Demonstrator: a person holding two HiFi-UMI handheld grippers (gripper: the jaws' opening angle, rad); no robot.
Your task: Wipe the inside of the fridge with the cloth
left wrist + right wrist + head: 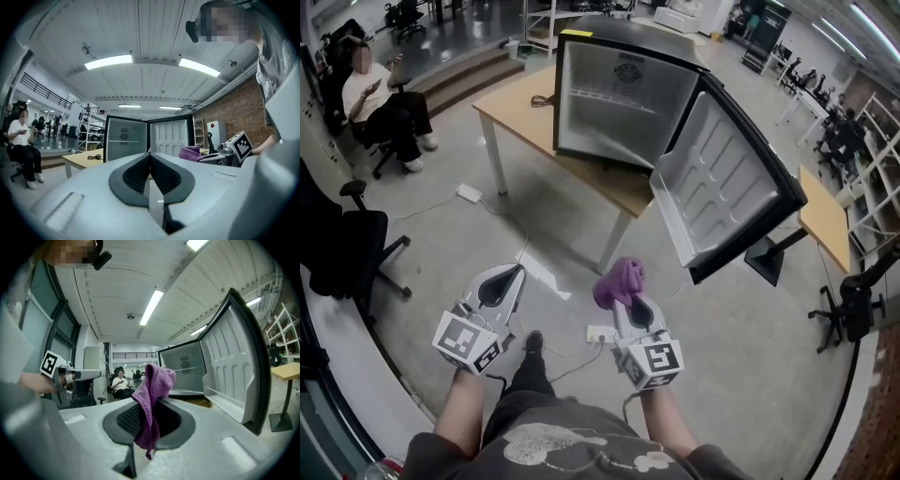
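fridge open, bare inside; right tongs pinch cloth

Fridge on table, ahead of me; door swung out to right. Cable on table, just left of fridge. Seated person far left, beyond table. Chair near my left. Power strip on floor, left of table leg. My left gripper and right gripper side by side, apart, nearer me than table. Cloth pinched in right one's jaws. Second table behind door, right.
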